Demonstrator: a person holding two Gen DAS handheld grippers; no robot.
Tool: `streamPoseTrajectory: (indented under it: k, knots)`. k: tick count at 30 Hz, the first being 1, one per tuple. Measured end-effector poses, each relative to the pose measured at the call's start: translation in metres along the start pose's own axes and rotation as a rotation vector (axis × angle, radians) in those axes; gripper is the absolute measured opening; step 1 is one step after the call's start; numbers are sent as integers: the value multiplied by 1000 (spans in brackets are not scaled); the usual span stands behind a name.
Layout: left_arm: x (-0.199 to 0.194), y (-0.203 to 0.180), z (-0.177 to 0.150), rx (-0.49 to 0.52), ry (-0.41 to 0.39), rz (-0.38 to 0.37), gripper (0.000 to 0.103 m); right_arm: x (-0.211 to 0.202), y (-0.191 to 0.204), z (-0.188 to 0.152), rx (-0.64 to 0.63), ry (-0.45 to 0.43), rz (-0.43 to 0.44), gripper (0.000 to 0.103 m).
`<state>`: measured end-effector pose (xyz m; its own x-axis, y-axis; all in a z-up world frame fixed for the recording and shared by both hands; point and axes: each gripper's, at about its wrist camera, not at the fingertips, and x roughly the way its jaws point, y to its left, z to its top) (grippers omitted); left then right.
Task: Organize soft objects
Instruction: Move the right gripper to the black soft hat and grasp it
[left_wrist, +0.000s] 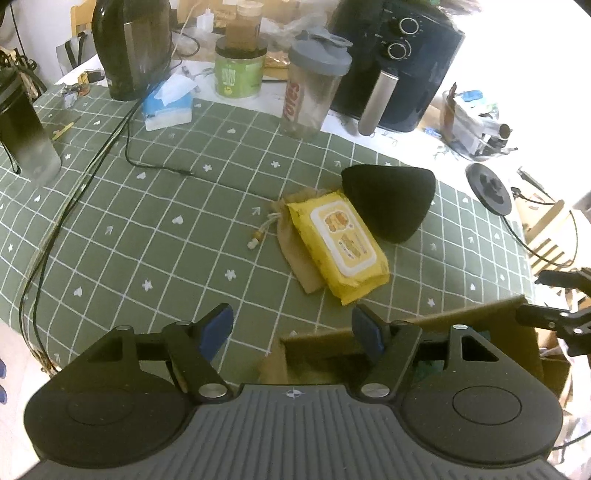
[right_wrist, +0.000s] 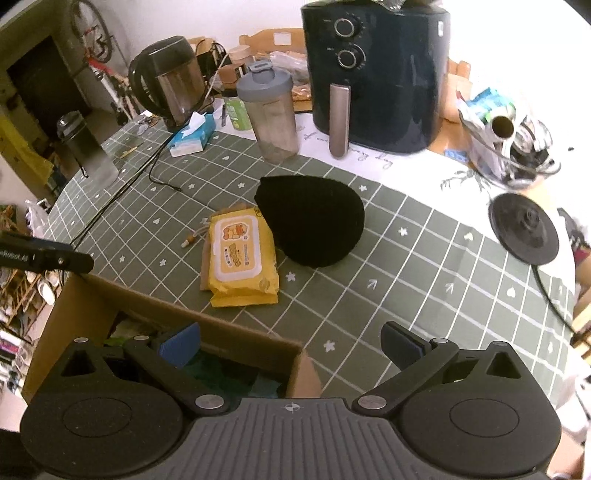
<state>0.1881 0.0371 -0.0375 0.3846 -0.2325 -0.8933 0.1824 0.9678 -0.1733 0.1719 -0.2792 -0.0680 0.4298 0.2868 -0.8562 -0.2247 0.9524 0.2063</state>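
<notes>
A: Start on the left. What are the tools doing?

B: The left gripper (left_wrist: 291, 328) has its blue pads spread apart with nothing between them, above the near table edge. The right gripper (right_wrist: 291, 345) is the same: jaws wide, empty, over the far rim of the cardboard box (right_wrist: 229, 332).

A: And the soft things?

B: Mid-table, on the green checked tablecloth (left_wrist: 166, 229). From the left: a tan drawstring pouch (left_wrist: 291, 254), lying flat, its cord and beads trailing leftward. On top of it is the yellow wet-wipes pack (left_wrist: 340, 247). In the left wrist view its long axis runs from upper left to lower right, lid up. Touching its far end is the black beanie (left_wrist: 388, 199), rounded crown toward the near right.

A: Room to move?

B: Open cloth left of the pouch and on the near side of the pack, between it and the box. A black cable (left_wrist: 155, 166) crosses the cloth further left. Right of the beanie is more bare cloth, then a round black kettle base (right_wrist: 522, 230) near the table's right edge.

A: Behind?

B: Along the back, left to right: a dark bottle (left_wrist: 26, 133), a kettle (left_wrist: 129, 44), a tissue pack (left_wrist: 170, 103), a green tub (left_wrist: 240, 72), a shaker cup (left_wrist: 310, 88), an air fryer (right_wrist: 376, 74). The box holds greenish items I cannot make out
</notes>
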Motion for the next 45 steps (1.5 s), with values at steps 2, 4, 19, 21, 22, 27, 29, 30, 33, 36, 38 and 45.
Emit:
streamPoseTrajectory:
  k: [2,4,19,21,22,27,29,30,33,36,38,45]
  knots:
    - [2,1,3,0,0,1,70,-1,-2,5,-25,-4,0,103]
    - [3,2,6,1,0,-1,70,-1,-6,10,-56,-10,0,103]
    - [7,14,-2,-53,12,-8,70,47,-29,52,-249,-26,-34,103]
    - [5,18,-3,-72,9,-3,70,59,-33,57,-254,-29,-34,103]
    - [3,20,-3,-81,4,-4,70,67,-35,59,-256,-28,-33,103]
    - [-7,26,-6,-108,-23,-1,70,100,-42,69,-261,-19,-24,103]
    - [-11,29,-7,-123,-33,1,70,114,-44,72,-265,-14,-24,103]
    - [-13,31,-8,-130,-38,4,70,119,-45,73,-265,-10,-24,103]
    - [-17,36,-10,-151,-43,15,70,135,-47,77,-256,-4,-6,103]
    - [-20,41,-14,-172,-45,27,70,148,-48,80,-251,-12,17,103]
    - [-21,44,-17,-185,-43,36,70,157,-48,81,-246,-18,21,103]
    - [-26,53,-26,-215,-37,56,70,172,-49,84,-234,-74,58,103]
